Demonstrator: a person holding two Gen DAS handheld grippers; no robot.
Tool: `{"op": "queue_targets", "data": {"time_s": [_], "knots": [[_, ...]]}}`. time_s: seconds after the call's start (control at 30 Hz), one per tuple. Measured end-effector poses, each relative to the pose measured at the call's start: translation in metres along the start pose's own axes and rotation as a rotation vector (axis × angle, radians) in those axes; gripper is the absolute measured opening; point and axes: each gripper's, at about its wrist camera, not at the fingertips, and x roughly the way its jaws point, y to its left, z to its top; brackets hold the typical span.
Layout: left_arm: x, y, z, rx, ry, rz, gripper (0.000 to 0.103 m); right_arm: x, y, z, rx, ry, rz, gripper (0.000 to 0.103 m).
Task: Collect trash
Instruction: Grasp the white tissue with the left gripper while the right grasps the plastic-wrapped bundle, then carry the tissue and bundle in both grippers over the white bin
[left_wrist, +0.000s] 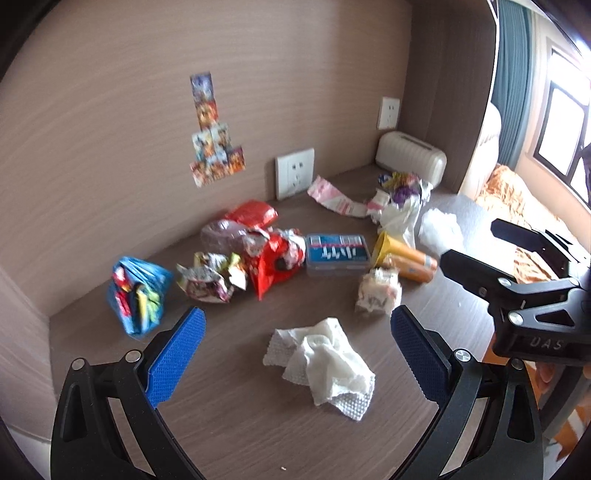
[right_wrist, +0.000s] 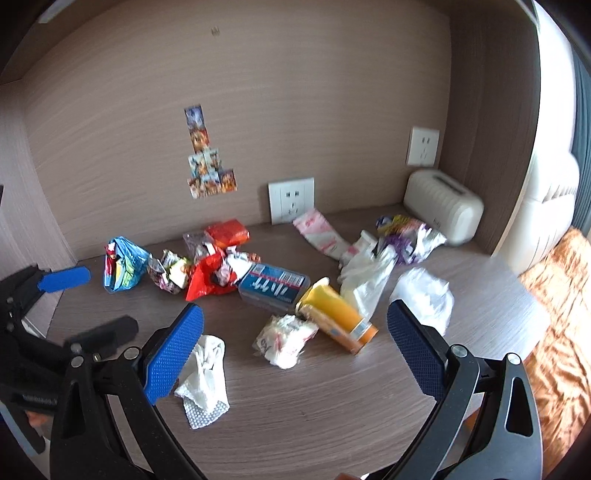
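Trash lies scattered on a wooden desk (left_wrist: 229, 424). A crumpled white paper towel (left_wrist: 325, 365) lies just ahead of my open, empty left gripper (left_wrist: 297, 354); it also shows in the right wrist view (right_wrist: 203, 380). Behind it lie a blue wrapper (left_wrist: 136, 291), a red wrapper pile (left_wrist: 269, 254), a blue-labelled clear box (left_wrist: 337, 253), an orange-yellow pack (left_wrist: 404, 256) and a small white wad (left_wrist: 376, 291). My right gripper (right_wrist: 295, 347) is open and empty, above the small white wad (right_wrist: 286, 341) and the orange pack (right_wrist: 338, 315). It also shows in the left wrist view (left_wrist: 476, 243).
A cream tissue box (right_wrist: 443, 205) stands in the back right corner. White plastic bags (right_wrist: 424, 295) and pink and purple wrappers (right_wrist: 402, 236) lie near it. Wall sockets (right_wrist: 291, 199) and stickers (right_wrist: 207, 166) are on the back panel. An orange bedspread (right_wrist: 561, 325) lies past the desk's right edge.
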Motion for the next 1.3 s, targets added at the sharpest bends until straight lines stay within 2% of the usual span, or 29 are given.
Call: {"op": "queue_targets", "data": {"time_s": [0.2, 0.37, 0.43, 0.5, 0.53, 0.57, 0.7, 0.73, 0.8, 0.87, 1.1, 1.3], "knots": [[0.056, 0.002, -0.024, 0.048, 0.091, -0.067, 0.098, 0.047, 0.005, -0.019, 0.027, 0.077, -0.01, 0.099], [0.086, -0.001, -0.033, 0.104, 0.124, -0.12, 0.098, 0.079, 0.011, -0.03, 0.049, 0.15, -0.014, 0.099], [0.095, -0.004, -0.035, 0.125, 0.133, -0.131, 0.091, 0.089, 0.011, -0.032, 0.056, 0.157, -0.016, 0.099], [0.107, -0.006, -0.038, 0.141, 0.166, -0.141, 0.071, 0.097, 0.011, -0.032, 0.062, 0.163, -0.016, 0.099], [0.112, -0.006, -0.039, 0.143, 0.182, -0.154, 0.069, 0.102, 0.011, -0.033, 0.066, 0.165, -0.015, 0.098], [0.113, -0.008, -0.04, 0.154, 0.169, -0.152, 0.065, 0.104, 0.011, -0.033, 0.066, 0.168, -0.014, 0.095], [0.114, -0.015, -0.042, 0.192, 0.159, -0.161, 0.05, 0.121, 0.016, -0.038, 0.027, 0.204, -0.025, 0.057], [0.114, -0.015, -0.043, 0.19, 0.158, -0.165, 0.048, 0.12, 0.017, -0.038, 0.016, 0.188, -0.031, 0.056], [0.115, -0.014, -0.042, 0.183, 0.161, -0.173, 0.037, 0.117, 0.018, -0.038, 0.011, 0.184, -0.028, 0.055], [0.112, -0.016, -0.04, 0.174, 0.161, -0.174, 0.033, 0.11, 0.018, -0.036, 0.01, 0.174, -0.028, 0.055], [0.074, -0.022, -0.029, 0.178, 0.122, -0.184, 0.032, 0.052, 0.012, -0.027, -0.021, 0.088, -0.029, 0.055], [0.052, -0.064, -0.011, 0.239, 0.066, -0.211, 0.032, -0.003, -0.021, -0.03, 0.002, 0.035, -0.072, 0.055]]}}
